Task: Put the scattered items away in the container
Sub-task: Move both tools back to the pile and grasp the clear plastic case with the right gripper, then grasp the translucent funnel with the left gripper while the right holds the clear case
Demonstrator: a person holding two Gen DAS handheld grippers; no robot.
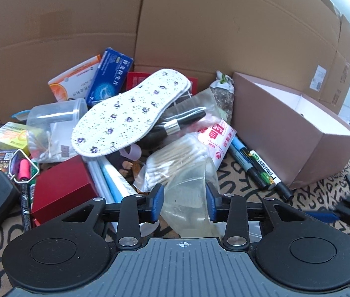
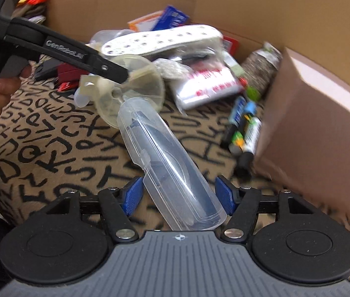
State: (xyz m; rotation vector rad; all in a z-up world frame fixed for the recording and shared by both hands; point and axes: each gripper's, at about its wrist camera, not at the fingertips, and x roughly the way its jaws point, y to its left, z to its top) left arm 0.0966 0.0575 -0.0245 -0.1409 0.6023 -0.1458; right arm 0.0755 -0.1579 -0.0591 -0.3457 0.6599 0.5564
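Your tidying is only at its start. The pink box, which I judge to be the container, stands ahead and to the right of your left gripper, and the part of its inside that shows looks empty.

Nearly all the scattered things are in a heap ahead of the left jaws: the flowered insole on top, a bag of cotton swabs under it, a red box to the left, and the markers lying just beside the wall of the pink box. None of them is in the box yet.

The left jaws stand partly open around a clear suction hook; in the right wrist view one finger touches the hook, but I cannot tell if they really clamp it.

Your right gripper has its jaws wide on both sides of a clear plastic case with something dark inside. The pads seem just apart from the case, so the hold is not sure. The far end of the case touches the hook.

What is left, in my judgement: carry these two pieces to the box on the right, then clear the whole heap piece by piece.
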